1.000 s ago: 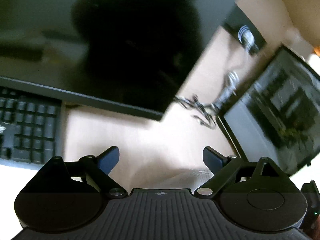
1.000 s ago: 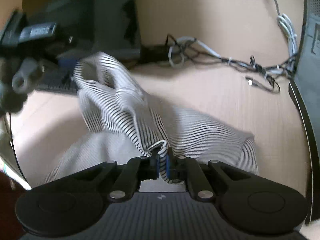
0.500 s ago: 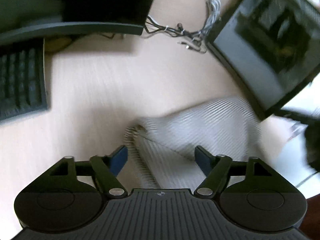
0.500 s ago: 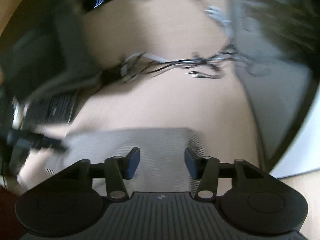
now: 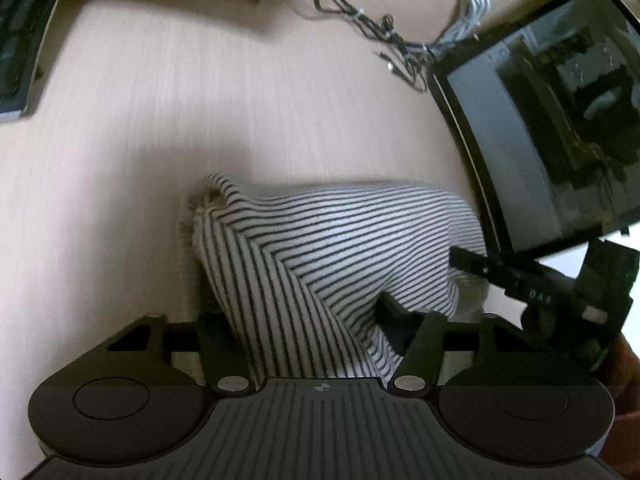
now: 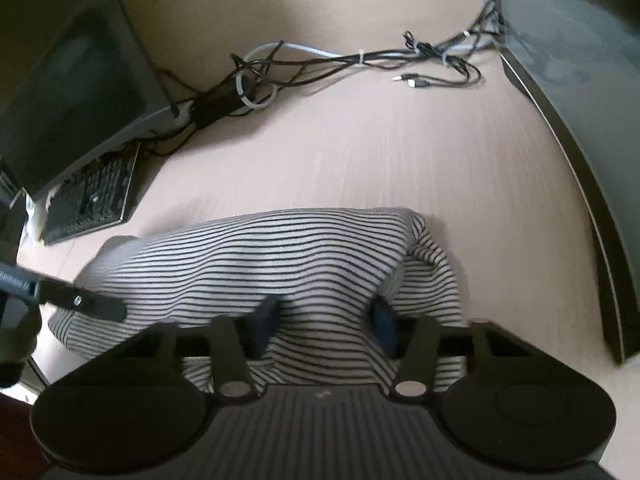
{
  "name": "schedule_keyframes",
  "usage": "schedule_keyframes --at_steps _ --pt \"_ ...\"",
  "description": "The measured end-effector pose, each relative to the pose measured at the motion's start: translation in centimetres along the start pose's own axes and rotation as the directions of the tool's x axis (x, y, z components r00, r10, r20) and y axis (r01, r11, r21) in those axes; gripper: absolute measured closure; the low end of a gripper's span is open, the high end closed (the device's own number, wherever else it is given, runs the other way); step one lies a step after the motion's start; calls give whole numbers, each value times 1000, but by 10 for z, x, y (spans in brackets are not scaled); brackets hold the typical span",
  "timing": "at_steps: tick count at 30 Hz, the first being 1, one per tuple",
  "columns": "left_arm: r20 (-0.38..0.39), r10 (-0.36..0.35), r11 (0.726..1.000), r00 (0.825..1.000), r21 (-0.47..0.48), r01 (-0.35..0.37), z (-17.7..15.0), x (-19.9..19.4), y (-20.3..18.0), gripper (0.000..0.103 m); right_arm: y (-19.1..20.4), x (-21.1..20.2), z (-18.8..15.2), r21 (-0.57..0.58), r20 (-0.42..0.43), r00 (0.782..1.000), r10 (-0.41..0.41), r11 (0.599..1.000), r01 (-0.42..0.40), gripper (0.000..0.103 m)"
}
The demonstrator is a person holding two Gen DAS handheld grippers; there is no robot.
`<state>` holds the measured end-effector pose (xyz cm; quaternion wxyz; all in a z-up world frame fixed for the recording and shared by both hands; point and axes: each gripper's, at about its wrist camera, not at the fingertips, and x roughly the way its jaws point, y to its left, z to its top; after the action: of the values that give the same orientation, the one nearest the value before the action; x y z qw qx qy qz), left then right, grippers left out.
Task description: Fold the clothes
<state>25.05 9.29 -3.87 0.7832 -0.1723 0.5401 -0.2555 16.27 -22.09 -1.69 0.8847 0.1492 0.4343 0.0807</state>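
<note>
Right now the striped top [image 5: 320,248] lies bunched on the bench [image 5: 140,140], a raised fold running up between the spread jaws of the left hand-held gripper [image 5: 304,324]. The right hand-held gripper [image 6: 326,324] is also spread, its jaws straddling the cloth's near edge. Closing on the soft ridge could catch several layers, or only one, and skew the fold. Ahead of both lie cables [image 6: 360,60]; a monitor [image 5: 560,128] stands just right of the cloth, so a wide sweep could snag or knock them.

Both wrist views overlook (closely) the striped garment [image 5: 344,248]
</note>
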Motion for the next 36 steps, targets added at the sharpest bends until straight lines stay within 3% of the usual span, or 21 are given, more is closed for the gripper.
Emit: schedule_keyframes --at_steps 4,8,13,19,24,28,31,33,36 --pt "72 40 999 997 21 -41 31 11 -6 58 12 17 47 -49 66 997 -29 998 33 75" --pt "155 62 998 986 20 -66 70 7 -11 63 27 2 72 -27 149 989 -24 999 28 79" --pt "184 50 998 982 31 -57 73 -10 -13 65 26 11 100 -57 199 980 -9 998 21 81" --pt "208 -10 995 978 94 -10 52 -34 -24 65 47 -43 71 -73 239 971 15 997 2 81" --pt "157 -28 994 987 105 11 17 -32 -24 64 7 -10 59 -64 212 977 7 998 7 81" --pt "94 61 989 994 127 -73 -7 -8 -13 63 -12 44 44 -90 157 985 -67 993 82 80" --pt "108 96 984 989 141 -111 -11 2 -7 58 -22 98 50 -169 161 976 -147 970 174 75" --pt "125 113 981 986 142 -131 -10 -6 -9 51 -18 106 52 -191 175 970 -171 960 204 74" --pt "175 178 961 968 183 -210 -9 -22 -16 44 -1 82 41 -207 185 963 -196 950 233 65"
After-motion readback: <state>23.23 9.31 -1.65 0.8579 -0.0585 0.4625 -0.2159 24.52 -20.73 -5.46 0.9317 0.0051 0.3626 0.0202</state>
